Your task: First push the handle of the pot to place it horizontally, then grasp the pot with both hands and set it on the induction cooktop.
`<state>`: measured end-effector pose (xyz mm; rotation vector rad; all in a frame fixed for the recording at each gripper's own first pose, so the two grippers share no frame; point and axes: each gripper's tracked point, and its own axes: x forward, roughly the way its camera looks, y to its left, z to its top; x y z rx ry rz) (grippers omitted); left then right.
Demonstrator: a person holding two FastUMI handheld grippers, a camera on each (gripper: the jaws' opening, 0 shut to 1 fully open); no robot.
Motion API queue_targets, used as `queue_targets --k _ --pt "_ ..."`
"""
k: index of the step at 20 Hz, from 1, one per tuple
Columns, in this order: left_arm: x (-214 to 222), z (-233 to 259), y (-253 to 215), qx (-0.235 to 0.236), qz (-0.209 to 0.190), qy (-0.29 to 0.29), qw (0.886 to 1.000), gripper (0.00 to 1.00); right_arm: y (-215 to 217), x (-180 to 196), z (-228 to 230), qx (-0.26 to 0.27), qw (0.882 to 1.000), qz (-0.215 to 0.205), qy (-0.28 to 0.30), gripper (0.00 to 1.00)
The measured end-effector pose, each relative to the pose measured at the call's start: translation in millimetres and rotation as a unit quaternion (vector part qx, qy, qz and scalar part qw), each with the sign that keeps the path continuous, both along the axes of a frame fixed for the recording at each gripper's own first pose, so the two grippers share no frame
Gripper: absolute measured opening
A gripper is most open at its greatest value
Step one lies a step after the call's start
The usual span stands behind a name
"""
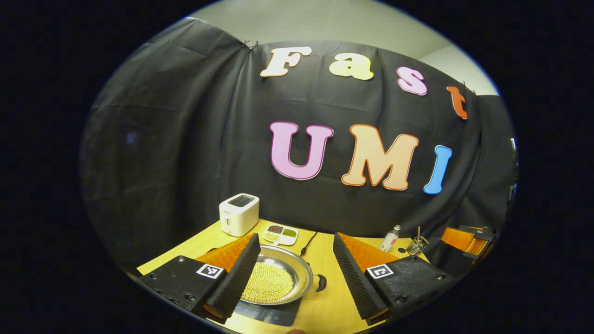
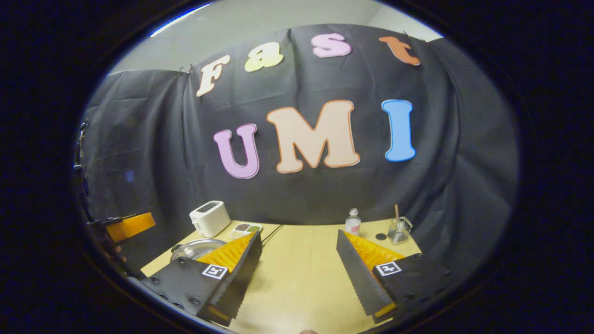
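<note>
Left gripper (image 1: 294,273) jaws released, right gripper (image 2: 299,273) likewise, pot (image 1: 278,282) handle pointing right

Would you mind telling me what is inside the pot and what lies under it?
The pot holds a layer of small yellow beads covering its bottom. Under it lies a dark flat slab, apparently the induction cooktop; the pot hides most of it, and the left tool's finger hides the pot's near-left rim.

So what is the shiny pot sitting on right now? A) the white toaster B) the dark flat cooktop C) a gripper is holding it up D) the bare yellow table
B: in the left gripper view the pot rests on the dark cooktop, whose edge pokes out beneath it, and the open left gripper isn't gripping it.
</note>
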<state>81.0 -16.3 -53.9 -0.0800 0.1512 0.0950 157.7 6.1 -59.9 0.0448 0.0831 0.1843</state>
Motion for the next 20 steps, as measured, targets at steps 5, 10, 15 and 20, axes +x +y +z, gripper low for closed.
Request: queue_targets --k 5,10,15,20 --pt "-4.8 24.1 -24.5 0.053 0.01 -0.036 0.998 0.93 -42.9 -23.4 37.3 0.005 0.998 -0.04 -0.048 0.92" --pt "-13.1 15.5 -49.8 0.033 -0.001 -0.036 0.999 0.93 -61.7 -49.1 56.5 -0.005 0.997 -0.047 -0.063 0.92" --pt "-17.8 11.7 -61.9 0.024 -0.006 -0.043 0.999 0.93 -70.2 -58.4 56.7 -0.014 0.997 -0.043 -0.069 0.92" --pt "-14.9 16.3 -74.3 0.008 -0.022 -0.061 0.998 0.96 -83.0 -66.7 56.4 -0.024 0.996 -0.055 -0.064 0.92"
